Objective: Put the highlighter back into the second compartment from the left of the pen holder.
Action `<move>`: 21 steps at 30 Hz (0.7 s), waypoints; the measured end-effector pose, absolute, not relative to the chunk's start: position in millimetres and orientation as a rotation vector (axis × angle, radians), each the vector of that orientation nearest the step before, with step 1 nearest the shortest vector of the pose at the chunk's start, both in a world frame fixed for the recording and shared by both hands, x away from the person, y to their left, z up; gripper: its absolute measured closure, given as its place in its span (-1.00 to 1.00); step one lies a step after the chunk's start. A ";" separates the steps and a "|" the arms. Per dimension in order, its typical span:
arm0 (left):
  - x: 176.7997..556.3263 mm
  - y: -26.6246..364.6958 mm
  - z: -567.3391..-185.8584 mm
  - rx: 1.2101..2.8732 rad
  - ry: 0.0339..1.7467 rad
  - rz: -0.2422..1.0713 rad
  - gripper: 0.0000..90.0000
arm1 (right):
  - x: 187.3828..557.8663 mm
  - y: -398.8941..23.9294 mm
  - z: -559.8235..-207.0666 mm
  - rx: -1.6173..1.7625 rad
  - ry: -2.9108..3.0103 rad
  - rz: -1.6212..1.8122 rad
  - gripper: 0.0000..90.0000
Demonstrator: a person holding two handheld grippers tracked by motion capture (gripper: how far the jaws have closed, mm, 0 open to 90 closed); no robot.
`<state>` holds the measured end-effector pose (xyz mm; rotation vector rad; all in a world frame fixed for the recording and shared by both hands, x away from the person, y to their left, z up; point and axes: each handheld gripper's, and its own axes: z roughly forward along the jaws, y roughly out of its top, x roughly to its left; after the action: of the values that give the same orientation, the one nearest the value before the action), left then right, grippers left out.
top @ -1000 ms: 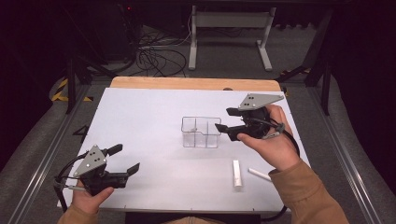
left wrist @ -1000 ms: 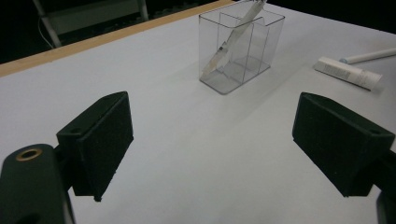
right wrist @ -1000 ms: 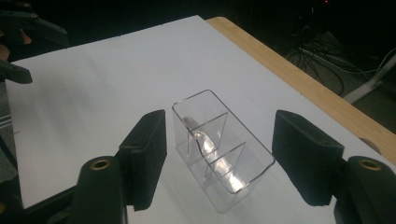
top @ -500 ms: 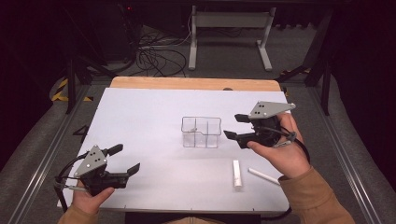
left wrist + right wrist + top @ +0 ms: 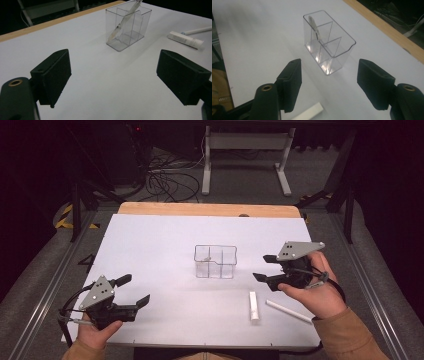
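Note:
A clear plastic box [image 5: 215,261] with inner dividers stands mid-table. A slim white item [image 5: 122,21] leans inside it, and its top end [image 5: 314,27] rests against a corner of the box. Right of the box in the high view, my right gripper [image 5: 262,268] hangs open and points at it, with nothing between its jaws; the box [image 5: 328,43] lies ahead of that gripper [image 5: 329,85]. Near the front left corner my left gripper [image 5: 135,289] is open and empty. It [image 5: 117,75] faces the box [image 5: 128,25] from a distance.
A white tube [image 5: 254,305] and a thin white stick [image 5: 289,311] lie on the white table sheet [image 5: 150,245] near the front right, beside the right hand. The tube [image 5: 185,39] and stick [image 5: 197,30] sit right of the box. Dark floor, cables and a stand lie beyond.
My right gripper has drawn back from the box, moving right and a little lower toward the front edge. The left gripper has stayed put.

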<state>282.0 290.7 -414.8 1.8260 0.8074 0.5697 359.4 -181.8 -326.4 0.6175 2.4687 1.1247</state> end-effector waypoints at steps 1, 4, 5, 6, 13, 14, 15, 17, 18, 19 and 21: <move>282.1 290.9 -414.8 1.827 0.806 0.572 -0.71 | 358.3 -183.6 -328.4 0.621 2.476 1.116 -0.17; 282.5 290.8 -415.0 1.831 0.803 0.575 -0.71 | 356.1 -189.1 -335.0 0.628 2.495 1.082 -0.16; 282.2 290.3 -415.2 1.828 0.806 0.571 -0.71 | 355.4 -190.8 -337.3 0.637 2.501 1.072 -0.16; 282.3 290.4 -415.0 1.832 0.801 0.576 -0.71 | 355.0 -192.9 -339.5 0.641 2.505 1.064 -0.15; 282.1 290.4 -414.8 1.831 0.802 0.577 -0.71 | 352.4 -203.3 -356.2 0.653 2.545 1.019 -0.12; 282.0 290.1 -414.8 1.830 0.804 0.574 -0.71 | 352.0 -204.4 -358.5 0.654 2.550 1.012 -0.12; 281.8 289.8 -414.9 1.830 0.805 0.573 -0.71 | 351.7 -205.7 -360.8 0.654 2.556 1.006 -0.12; 281.7 289.5 -415.1 1.830 0.806 0.571 -0.71 | 351.1 -207.6 -365.6 0.664 2.561 1.000 -0.12; 281.7 289.6 -415.1 1.830 0.806 0.571 -0.71 | 350.7 -208.7 -367.5 0.667 2.567 0.994 -0.12; 281.8 289.9 -415.0 1.830 0.805 0.573 -0.71 | 350.0 -209.5 -369.5 0.672 2.570 0.991 -0.12; 282.1 290.3 -415.1 1.830 0.803 0.575 -0.70 | 349.3 -211.9 -372.6 0.672 2.581 0.975 -0.12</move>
<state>282.1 290.3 -415.1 1.8300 0.8033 0.5751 349.3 -211.9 -372.6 0.6717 2.5807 0.9754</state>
